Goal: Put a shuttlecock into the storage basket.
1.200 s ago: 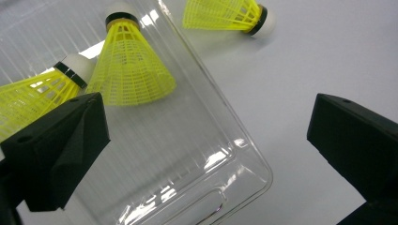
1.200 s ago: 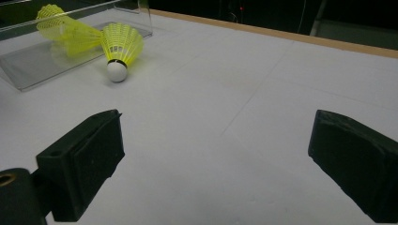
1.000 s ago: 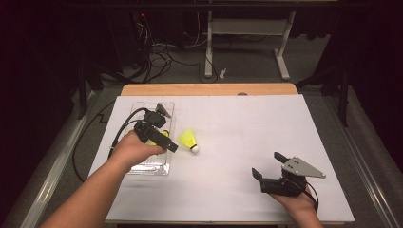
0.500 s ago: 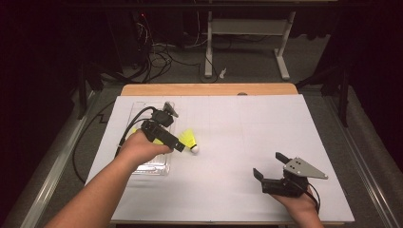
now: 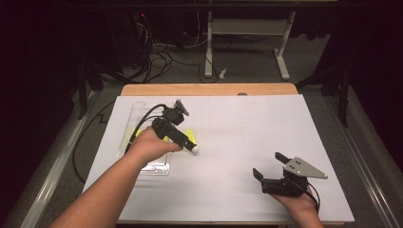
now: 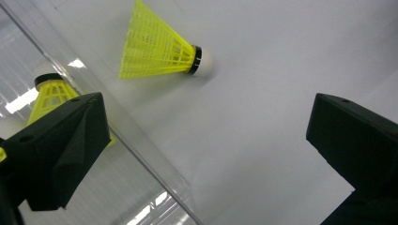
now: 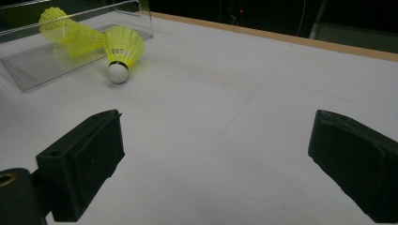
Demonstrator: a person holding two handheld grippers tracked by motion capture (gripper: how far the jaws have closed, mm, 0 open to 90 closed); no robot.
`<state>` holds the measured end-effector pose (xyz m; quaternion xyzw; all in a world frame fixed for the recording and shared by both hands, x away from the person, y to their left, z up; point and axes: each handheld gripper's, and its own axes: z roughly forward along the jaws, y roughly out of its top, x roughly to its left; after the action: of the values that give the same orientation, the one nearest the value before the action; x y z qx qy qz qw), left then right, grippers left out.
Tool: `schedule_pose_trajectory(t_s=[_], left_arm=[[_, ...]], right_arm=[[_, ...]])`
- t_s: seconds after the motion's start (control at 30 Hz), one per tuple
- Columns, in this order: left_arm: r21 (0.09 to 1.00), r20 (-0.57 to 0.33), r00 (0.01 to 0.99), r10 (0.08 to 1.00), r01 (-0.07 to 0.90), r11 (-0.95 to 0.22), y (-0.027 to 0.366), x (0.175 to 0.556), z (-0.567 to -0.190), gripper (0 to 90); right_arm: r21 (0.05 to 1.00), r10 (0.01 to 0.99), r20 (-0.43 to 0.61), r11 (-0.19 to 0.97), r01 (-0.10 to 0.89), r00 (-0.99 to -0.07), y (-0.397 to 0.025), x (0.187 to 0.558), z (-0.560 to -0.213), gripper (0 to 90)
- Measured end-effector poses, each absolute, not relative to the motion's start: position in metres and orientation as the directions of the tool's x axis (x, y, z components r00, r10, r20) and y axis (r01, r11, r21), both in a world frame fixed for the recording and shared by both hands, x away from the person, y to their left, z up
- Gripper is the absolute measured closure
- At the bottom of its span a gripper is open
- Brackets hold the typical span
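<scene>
At my far left, a clear plastic tray [image 5: 151, 167] lies on the white-covered bench [image 5: 247, 142], with what looks like another yellow shuttlecock [image 6: 49, 91] behind its wall. My left gripper [image 6: 206, 136] hovers with jaws spread wide, holding nothing, over the yellow plastic shuttlecock with a white cork tip [image 6: 162, 51], which lies on its side just beside the tray. Well apart to the right, my right gripper [image 5: 271, 170] sits low, jaws spread and empty.

A white sheet [image 5: 247, 142] covered the worktop [image 5: 209, 89], whose bare wooden edge showed along the far side at twelve o'clock. Beyond it, on the dark floor, stood a white metal frame [image 5: 247, 42] on two feet, with a tangle of black cables [image 5: 161, 52] lying at about eleven o'clock.
</scene>
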<state>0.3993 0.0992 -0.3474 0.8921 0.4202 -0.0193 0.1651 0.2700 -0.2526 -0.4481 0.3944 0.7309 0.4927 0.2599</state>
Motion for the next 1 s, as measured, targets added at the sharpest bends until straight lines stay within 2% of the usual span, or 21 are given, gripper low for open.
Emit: schedule_pose_trajectory(t_s=[0.67,0.87,1.0], left_arm=[[0.259,-0.206,0.643,0.738,0.763,-0.593,0.087,0.420,-0.361,4.2],[0.258,-0.199,0.633,0.748,0.770,-0.584,0.088,0.429,-0.365,7.2],[0.257,-0.204,0.627,0.752,0.775,-0.577,0.090,0.437,-0.369,12.7]], right_arm=[[0.926,0.831,0.009,0.202,0.318,-0.556,-0.253,0.270,-0.447,4.3],[0.926,0.832,0.010,0.202,0.318,-0.555,-0.253,0.270,-0.447,4.3],[0.927,0.831,0.010,0.201,0.316,-0.556,-0.254,0.269,-0.447,4.4]])
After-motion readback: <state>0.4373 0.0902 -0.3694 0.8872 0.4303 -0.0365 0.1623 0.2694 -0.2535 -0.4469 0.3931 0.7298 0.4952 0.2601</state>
